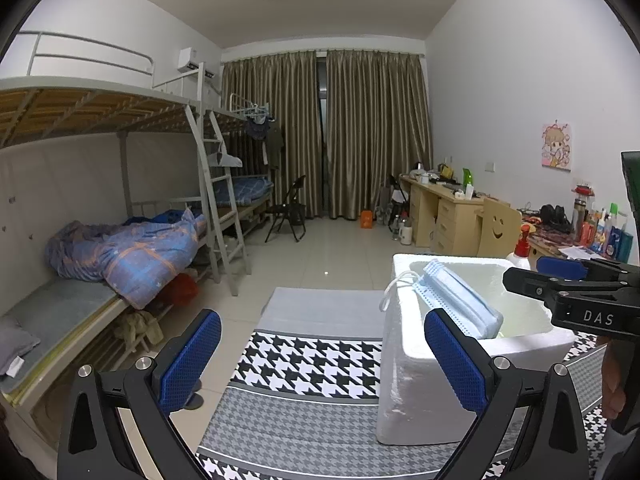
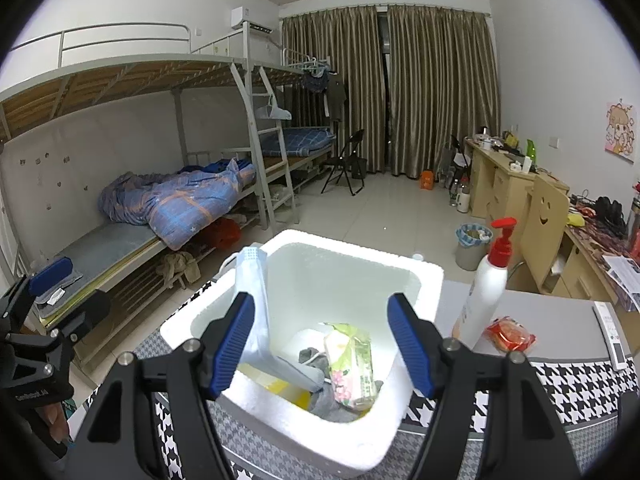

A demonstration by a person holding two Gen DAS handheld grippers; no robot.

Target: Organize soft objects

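Both tongs are standing wide, gripping nothing: right tongs (image 2: 322, 340) hovering over the foam box (image 2: 416, 280) on the counter (image 2: 560, 320), blue face mask (image 2: 256, 304) leaning inside against its wall, left tongs (image 1: 322, 364) just beside.

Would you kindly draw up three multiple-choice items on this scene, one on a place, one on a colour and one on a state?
1. Where does the blue face mask lie?
A. flat on the houndstooth cloth
B. leaning on the rim of the white foam box, partly inside it
C. on the bunk bed

2. What colour is the pump head of the white bottle?
A. red
B. green
C. black

3. How do the right gripper's jaws stand?
A. shut on the mask
B. shut on the bottle
C. open, holding nothing

Answers: 1 B, since the mask rests against the box's left wall with its lower end down inside; 2 A, the pump is plainly red; 3 C, both blue pads stand wide apart above the box and press on nothing.
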